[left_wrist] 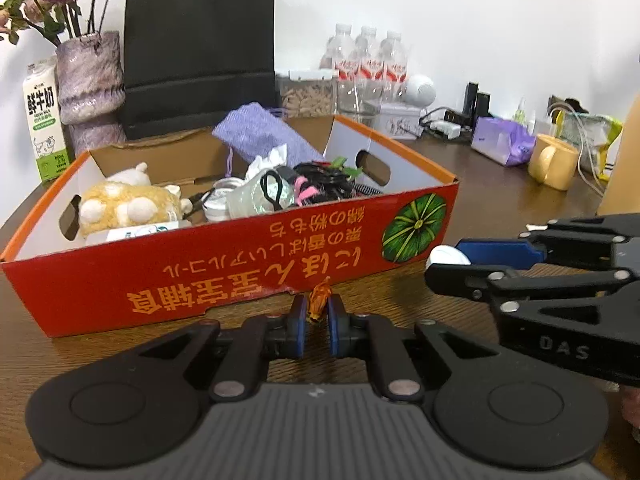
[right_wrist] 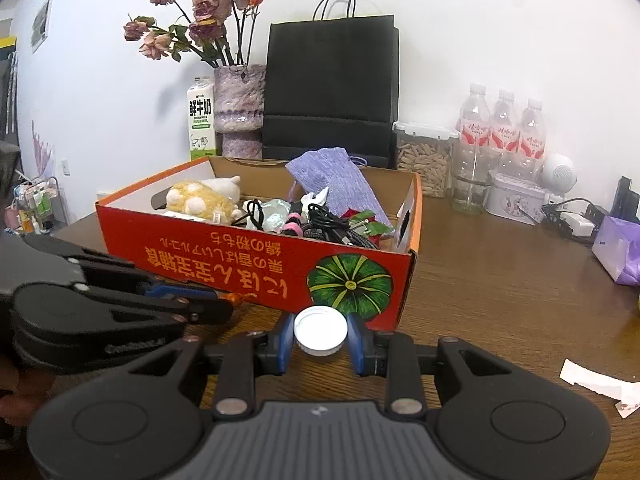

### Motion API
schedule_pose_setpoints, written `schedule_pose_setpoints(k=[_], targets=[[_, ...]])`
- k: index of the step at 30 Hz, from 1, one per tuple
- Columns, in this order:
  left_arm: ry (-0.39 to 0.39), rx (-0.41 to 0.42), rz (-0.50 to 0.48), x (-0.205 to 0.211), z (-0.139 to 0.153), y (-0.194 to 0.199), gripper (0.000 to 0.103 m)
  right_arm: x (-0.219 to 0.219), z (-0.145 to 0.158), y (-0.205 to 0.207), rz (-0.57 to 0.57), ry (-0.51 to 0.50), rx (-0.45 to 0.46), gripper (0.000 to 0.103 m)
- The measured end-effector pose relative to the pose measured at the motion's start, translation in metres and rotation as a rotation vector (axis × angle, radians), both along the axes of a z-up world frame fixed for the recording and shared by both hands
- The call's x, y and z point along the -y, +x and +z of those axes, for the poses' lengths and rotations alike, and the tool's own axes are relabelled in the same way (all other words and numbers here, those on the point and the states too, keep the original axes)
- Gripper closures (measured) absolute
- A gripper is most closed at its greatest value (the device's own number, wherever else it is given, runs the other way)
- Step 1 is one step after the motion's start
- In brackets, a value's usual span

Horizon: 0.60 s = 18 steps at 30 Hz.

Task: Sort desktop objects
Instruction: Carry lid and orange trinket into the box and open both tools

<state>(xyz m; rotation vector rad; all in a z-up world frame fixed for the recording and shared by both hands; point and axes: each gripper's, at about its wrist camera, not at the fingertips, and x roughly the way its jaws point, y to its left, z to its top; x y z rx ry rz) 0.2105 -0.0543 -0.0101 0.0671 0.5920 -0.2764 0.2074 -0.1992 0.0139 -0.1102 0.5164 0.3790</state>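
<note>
Against the white wall stands a black paper bag [right_wrist: 332, 84], upright, handles up. Beside it, a mottled purple vase [right_wrist: 239, 108] holds dried roses [right_wrist: 200, 12]; a milk carton [right_wrist: 201, 118] stands just beside the vase. Further along: a clear container of pale pellets [right_wrist: 424, 158], three water bottles [right_wrist: 503, 128], a white tin [right_wrist: 516, 198]. A yellow mug [left_wrist: 554, 162] stands on the wooden desk [right_wrist: 500, 300].

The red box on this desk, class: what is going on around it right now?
A person is tidying the desk with two handheld grippers. The left gripper is shut on a small orange object, the right gripper on a white cap. Both are in front of the red box, which already holds a plush toy and cables.
</note>
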Motion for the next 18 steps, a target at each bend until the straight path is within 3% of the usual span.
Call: schedule_pose_setpoints(k=[8, 18], targets=[[-0.035, 0.145, 0.011, -0.007, 0.029, -0.03, 0.091, -0.003, 0.013, -0.012, 0.006, 0.044, 0.053, 0.076], [-0.052, 0.245, 0.041, -0.032, 0.075, -0.015, 0.091, -0.026, 0.054, 0.003, 0.011, 0.078, 0.133, 0.076]])
